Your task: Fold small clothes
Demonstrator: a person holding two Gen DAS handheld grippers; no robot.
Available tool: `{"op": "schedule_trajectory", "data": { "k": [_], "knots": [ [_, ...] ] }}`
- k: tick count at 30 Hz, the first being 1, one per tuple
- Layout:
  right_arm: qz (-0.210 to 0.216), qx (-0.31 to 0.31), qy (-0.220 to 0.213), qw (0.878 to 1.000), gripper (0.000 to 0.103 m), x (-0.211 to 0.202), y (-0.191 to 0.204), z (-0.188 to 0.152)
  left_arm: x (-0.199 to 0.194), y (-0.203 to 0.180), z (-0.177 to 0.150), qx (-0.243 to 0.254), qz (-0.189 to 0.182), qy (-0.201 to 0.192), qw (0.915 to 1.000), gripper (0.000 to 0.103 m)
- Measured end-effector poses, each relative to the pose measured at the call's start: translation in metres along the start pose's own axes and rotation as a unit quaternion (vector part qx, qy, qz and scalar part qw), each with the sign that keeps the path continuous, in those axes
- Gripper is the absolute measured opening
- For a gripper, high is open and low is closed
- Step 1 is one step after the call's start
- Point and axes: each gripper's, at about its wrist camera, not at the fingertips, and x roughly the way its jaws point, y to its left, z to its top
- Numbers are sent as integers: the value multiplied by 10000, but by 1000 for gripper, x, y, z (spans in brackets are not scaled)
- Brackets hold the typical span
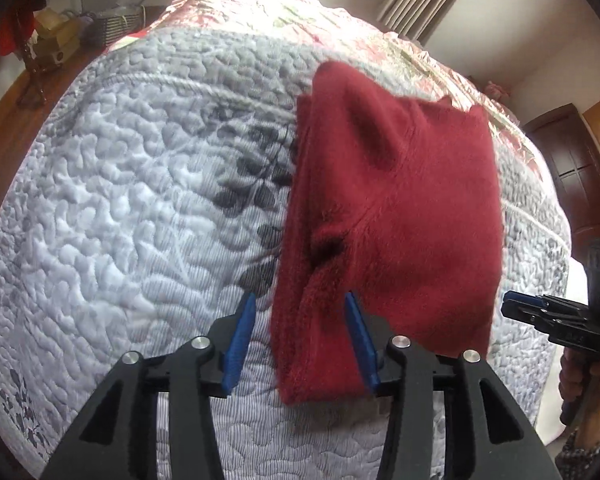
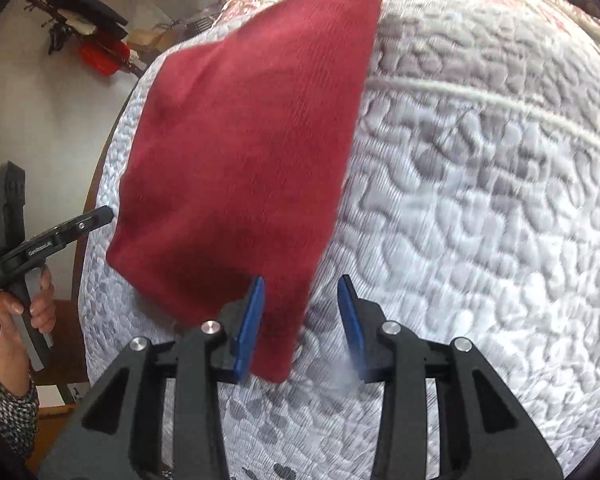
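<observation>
I have a red knit garment [image 1: 392, 216] lying on the quilted bed [image 1: 120, 208], and it already looks folded: from the left wrist camera I can see stacked layers along its left edge, so I judge at least one fold is in. From the right wrist camera the same garment [image 2: 244, 144] tapers toward a ribbed cuff or hem at the far end.

My left tongs [image 1: 300, 340] are spread apart, their blue pads on either side of the garment's near left edge, not pinching it. My right tongs [image 2: 302, 328] are likewise released, straddling the near right corner; the cloth lies against the left pad only.

Nothing is gripped right now. What seems left is either one more fold to make the bundle compact, or just smoothing it and calling this piece finished. I see no other clothes waiting on the bed.
</observation>
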Motion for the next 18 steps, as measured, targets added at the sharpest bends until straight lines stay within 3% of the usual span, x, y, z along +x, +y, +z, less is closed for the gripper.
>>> {"op": "schedule_trajectory", "data": {
  "k": [7,13,15,17,18],
  "knots": [
    [-374,395,-331,9980,41,14,-20,72,42,-12,97,59,17,-192,9998,51],
    [-461,316,-281,9980,41,29,-15,84,79,-10,139,-119,-255,46,9996,51],
    [-452,310,-274,9981,41,29,-17,88,82,-11,144,-227,-458,83,9987,29],
    [-460,306,-272,9981,41,31,-15,92,79,-11,145,-286,-517,54,9982,16],
    [-468,296,-276,9981,41,31,-16,93,75,-10,145,-313,-560,19,9979,14]
  ]
}}
